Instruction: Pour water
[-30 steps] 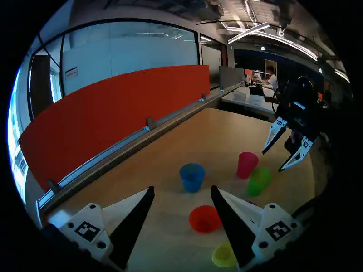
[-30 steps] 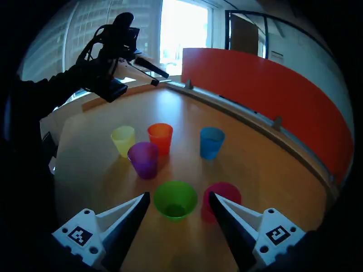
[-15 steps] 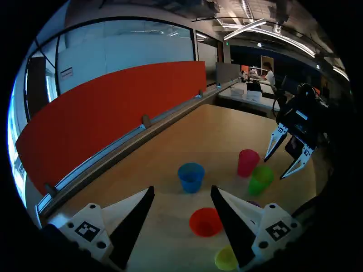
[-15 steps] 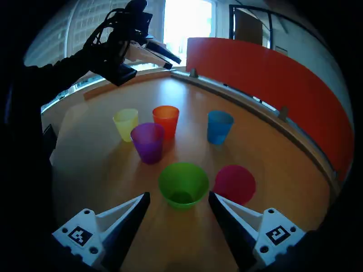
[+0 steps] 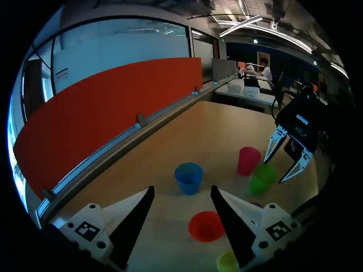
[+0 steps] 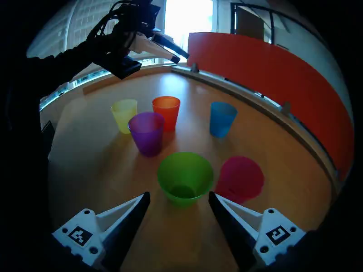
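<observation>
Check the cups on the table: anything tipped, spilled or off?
Nothing stands out. The yellow cup, orange cup, purple cup, blue cup, green cup and pink cup all stand upright on the table, no puddle around them. Left gripper and right gripper are both open and empty. Whether any cup holds water, I cannot tell.

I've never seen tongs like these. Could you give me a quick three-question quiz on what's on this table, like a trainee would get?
1. True or false: the right tongs are shut on the green cup.
2. Which cup stands closest beside the green cup? A black cup, B pink cup, C white cup.
3. How many cups stand on the wooden table?
Key: 1 false, they are open and grip nothing; 2 B; 3 six.
</observation>
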`<control>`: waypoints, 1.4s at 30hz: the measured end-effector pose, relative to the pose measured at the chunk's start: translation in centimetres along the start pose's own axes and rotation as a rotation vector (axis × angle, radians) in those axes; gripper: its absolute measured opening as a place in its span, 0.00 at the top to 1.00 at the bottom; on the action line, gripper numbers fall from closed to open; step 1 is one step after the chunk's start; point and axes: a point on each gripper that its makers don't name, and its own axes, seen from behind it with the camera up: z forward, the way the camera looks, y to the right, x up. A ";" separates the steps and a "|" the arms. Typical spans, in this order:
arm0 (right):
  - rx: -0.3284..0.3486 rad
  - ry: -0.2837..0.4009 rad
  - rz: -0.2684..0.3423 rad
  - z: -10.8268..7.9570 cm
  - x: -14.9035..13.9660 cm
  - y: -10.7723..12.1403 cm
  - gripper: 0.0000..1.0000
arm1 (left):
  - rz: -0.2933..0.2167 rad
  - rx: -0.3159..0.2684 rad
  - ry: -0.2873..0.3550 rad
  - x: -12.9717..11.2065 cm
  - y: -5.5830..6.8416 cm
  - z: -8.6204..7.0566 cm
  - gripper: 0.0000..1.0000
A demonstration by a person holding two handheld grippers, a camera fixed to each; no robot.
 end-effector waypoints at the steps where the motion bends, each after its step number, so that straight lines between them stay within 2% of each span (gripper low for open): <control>1: -0.001 0.000 0.000 0.1 0.0 0.0 0.00 | 0.001 0.000 -0.001 0.0 0.0 0.1 0.08; 20: 0.002 0.024 -0.001 2.4 1.2 0.6 0.00 | 0.009 0.004 -0.005 -0.3 -0.6 1.0 0.08; 42: -0.002 0.047 -0.011 3.5 2.1 0.9 0.00 | 0.013 0.007 0.001 0.3 -0.9 1.3 0.08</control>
